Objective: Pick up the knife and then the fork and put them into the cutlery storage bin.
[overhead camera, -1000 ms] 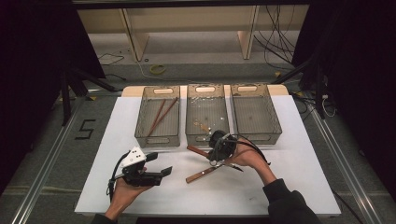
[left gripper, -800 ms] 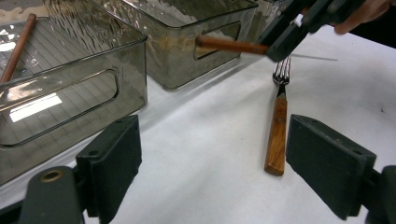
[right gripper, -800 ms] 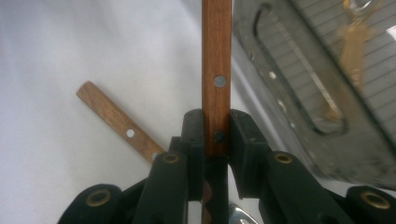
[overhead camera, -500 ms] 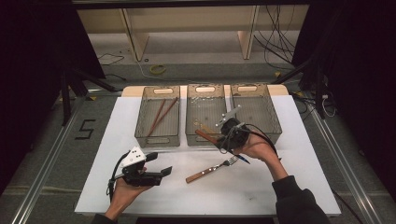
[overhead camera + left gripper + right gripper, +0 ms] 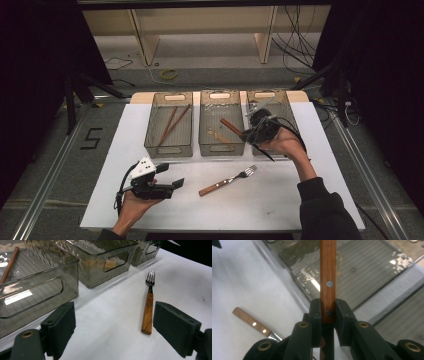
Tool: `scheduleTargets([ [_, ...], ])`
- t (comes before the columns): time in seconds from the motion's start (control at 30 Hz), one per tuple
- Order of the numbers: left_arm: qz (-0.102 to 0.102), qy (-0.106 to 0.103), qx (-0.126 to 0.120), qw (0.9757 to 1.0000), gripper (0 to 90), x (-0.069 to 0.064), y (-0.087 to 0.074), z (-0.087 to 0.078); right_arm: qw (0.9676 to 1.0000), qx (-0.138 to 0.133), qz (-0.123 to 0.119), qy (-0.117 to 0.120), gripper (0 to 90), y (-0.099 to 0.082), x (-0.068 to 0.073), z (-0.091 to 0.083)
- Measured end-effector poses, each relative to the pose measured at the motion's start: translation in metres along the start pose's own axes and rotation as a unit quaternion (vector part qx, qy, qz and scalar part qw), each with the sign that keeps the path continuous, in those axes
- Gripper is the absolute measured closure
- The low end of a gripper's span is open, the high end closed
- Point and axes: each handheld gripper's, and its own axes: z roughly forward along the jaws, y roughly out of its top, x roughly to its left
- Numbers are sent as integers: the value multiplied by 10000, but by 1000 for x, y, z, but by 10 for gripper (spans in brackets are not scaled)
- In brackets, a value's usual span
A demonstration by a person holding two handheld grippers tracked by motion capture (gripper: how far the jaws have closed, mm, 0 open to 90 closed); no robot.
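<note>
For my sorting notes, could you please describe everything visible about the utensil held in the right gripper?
The wooden handle is a reddish-brown, straight-sided bar with two round metal rivets. The right gripper is clamped on it at the lower rivet. In the high view it slants above the middle bin, off the table. Its working end is hidden, so the type of utensil is unclear.

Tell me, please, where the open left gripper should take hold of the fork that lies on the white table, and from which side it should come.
Probably best at the wooden handle of the fork, from above, with the jaws across its narrow width. The fork lies flat and free on the table, and the handle is thicker than the metal tines. The left gripper is open and near it.
</note>
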Motion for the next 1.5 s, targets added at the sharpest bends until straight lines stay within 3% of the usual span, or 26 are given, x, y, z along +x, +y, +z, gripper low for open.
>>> scheduleTargets([
  [0.6,6,1,-26,10000,178,1,0,-1,9975,-167,517,-462,774,16,-40,-9],
  [1.07,-11,-12,-19,10000,178,1,0,-1,9914,-150,1012,-815,774,13,-75,-11],
  [1.5,-13,-17,-32,10000,178,1,0,-1,9857,-148,1284,-1085,774,11,-93,-10],
])
